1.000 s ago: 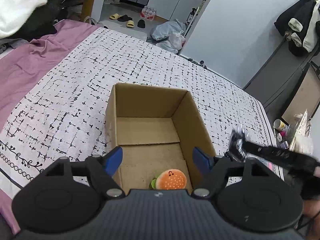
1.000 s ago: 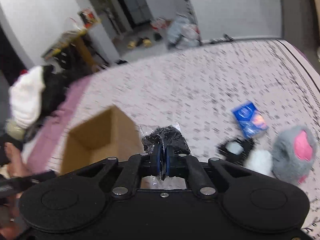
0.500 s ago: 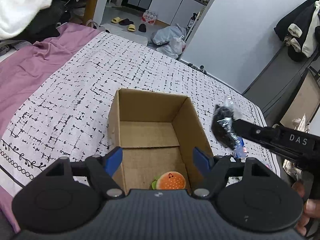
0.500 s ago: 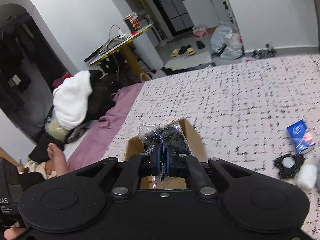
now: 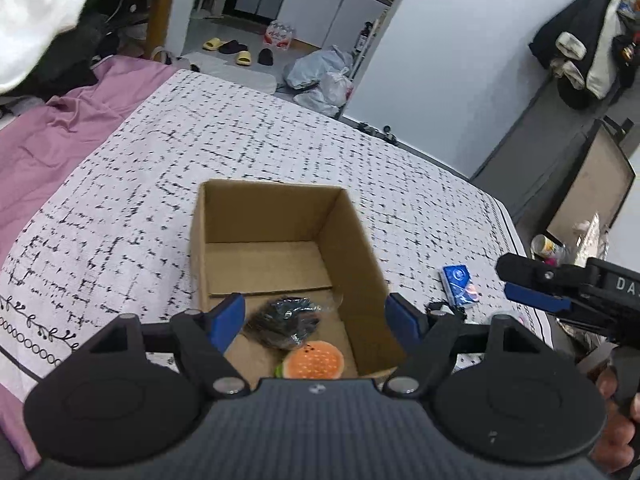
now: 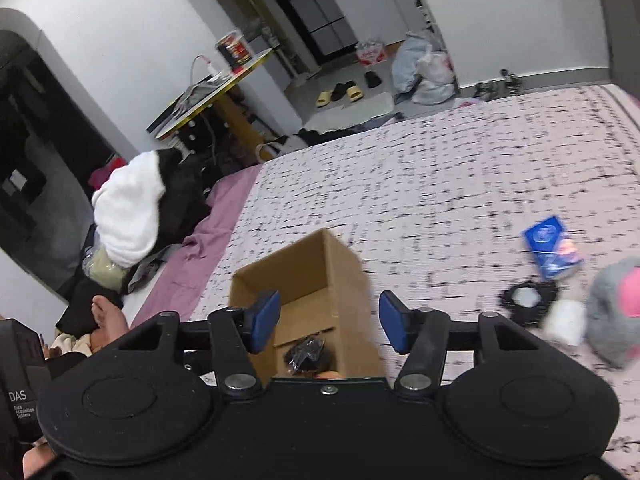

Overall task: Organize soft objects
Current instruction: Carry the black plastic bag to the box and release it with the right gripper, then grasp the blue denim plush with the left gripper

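An open cardboard box [image 5: 224,240] stands on the patterned bedspread; it also shows in the right wrist view [image 6: 344,280]. Inside lie a burger plush [image 5: 316,362] and a black item in a clear bag [image 5: 286,320], which also shows in the right wrist view [image 6: 306,356]. My left gripper [image 5: 316,320] is open and empty over the box's near end. My right gripper [image 6: 328,322] is open and empty above the box, and shows at the right in the left wrist view [image 5: 536,284]. On the bed right of the box lie a blue packet [image 6: 552,248], a black-and-white soft item [image 6: 528,300] and a grey-and-pink plush [image 6: 616,312].
A purple sheet [image 5: 52,132] and a pile of white and black clothes [image 6: 132,216] lie to the left. A person's bare foot [image 6: 106,316] rests by the bed's left edge. The bed's far edge meets a floor with bags and slippers [image 5: 228,46].
My right gripper has opened and let go of the bagged black item, which now lies in the box beside the burger plush. The right gripper has drawn back to the right.
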The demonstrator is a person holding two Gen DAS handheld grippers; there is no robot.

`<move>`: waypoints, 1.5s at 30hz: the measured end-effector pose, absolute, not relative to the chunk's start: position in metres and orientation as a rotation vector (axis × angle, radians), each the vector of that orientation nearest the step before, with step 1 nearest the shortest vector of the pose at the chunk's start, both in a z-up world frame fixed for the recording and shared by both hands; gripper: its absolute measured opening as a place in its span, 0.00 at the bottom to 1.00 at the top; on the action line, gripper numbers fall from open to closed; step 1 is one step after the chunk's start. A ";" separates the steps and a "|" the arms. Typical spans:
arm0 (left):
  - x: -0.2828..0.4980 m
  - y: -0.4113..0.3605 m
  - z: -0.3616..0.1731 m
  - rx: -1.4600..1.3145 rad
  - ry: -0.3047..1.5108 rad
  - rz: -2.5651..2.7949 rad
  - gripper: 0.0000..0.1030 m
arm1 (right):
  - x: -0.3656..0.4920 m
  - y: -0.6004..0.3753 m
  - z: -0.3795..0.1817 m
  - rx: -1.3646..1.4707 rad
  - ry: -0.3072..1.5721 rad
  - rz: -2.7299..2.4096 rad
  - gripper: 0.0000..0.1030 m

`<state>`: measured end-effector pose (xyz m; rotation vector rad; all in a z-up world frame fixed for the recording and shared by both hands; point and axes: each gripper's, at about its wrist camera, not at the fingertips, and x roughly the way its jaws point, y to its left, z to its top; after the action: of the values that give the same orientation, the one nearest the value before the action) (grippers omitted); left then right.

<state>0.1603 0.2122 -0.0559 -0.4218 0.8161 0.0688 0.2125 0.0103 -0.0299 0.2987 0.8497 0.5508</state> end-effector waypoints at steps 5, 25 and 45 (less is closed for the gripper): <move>0.160 0.191 -0.052 -0.394 0.813 0.038 0.74 | 0.207 -0.018 -0.029 0.294 0.849 0.515 0.57; 0.167 0.099 -0.049 -0.319 0.788 -0.036 0.74 | 0.201 -0.109 -0.056 0.391 0.863 0.400 0.62; 0.192 0.029 -0.115 -0.270 0.901 -0.082 0.70 | 0.207 -0.148 -0.110 0.479 0.989 0.273 0.62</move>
<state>0.1924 0.0293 -0.1147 -0.2702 0.9012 -0.0822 0.2067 -0.1477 -0.1101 0.4792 0.9889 0.2728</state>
